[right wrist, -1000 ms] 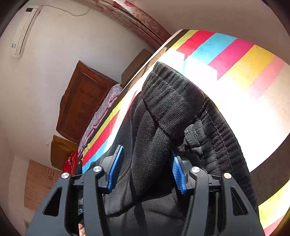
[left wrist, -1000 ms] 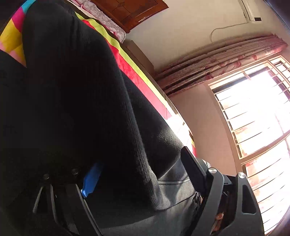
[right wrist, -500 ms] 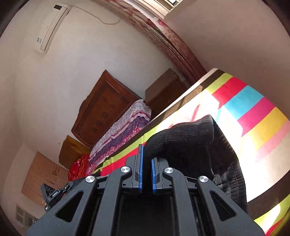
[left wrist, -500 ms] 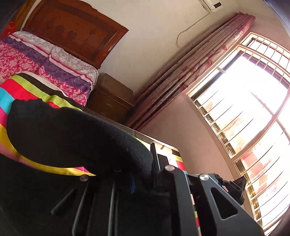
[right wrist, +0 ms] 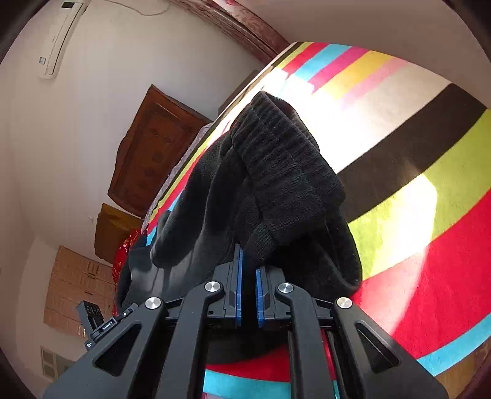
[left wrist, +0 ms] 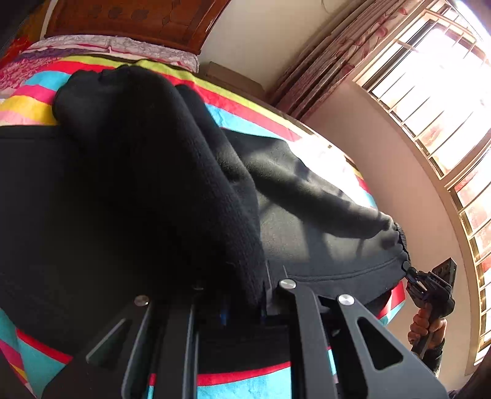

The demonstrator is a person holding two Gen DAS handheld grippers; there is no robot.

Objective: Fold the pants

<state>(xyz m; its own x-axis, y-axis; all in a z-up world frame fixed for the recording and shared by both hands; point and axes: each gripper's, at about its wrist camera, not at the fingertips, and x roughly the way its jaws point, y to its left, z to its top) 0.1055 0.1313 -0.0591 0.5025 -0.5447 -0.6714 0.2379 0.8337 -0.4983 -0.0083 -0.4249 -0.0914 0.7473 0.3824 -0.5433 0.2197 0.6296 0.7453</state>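
Black knit pants (left wrist: 153,184) lie on a striped bedcover (left wrist: 245,380). In the left wrist view my left gripper (left wrist: 242,307) is shut on a fold of the pants, with the cloth draped over its fingers. The right gripper (left wrist: 429,288) shows at the right edge of that view, clamped on the pants' waistband. In the right wrist view my right gripper (right wrist: 248,276) is shut on the ribbed black cloth (right wrist: 276,172), which bunches up in front of its blue pads (right wrist: 237,282).
The bed has a wooden headboard (left wrist: 138,18) and patterned pillows (left wrist: 107,49). A nightstand (left wrist: 233,76), curtains (left wrist: 337,46) and a barred window (left wrist: 445,92) stand to the right. An air conditioner (right wrist: 58,40) hangs on the wall.
Both grippers have closed on the pants, lifted briefly, and come back down toward the bedcover with the cloth held. The right jaws were open one second ago.
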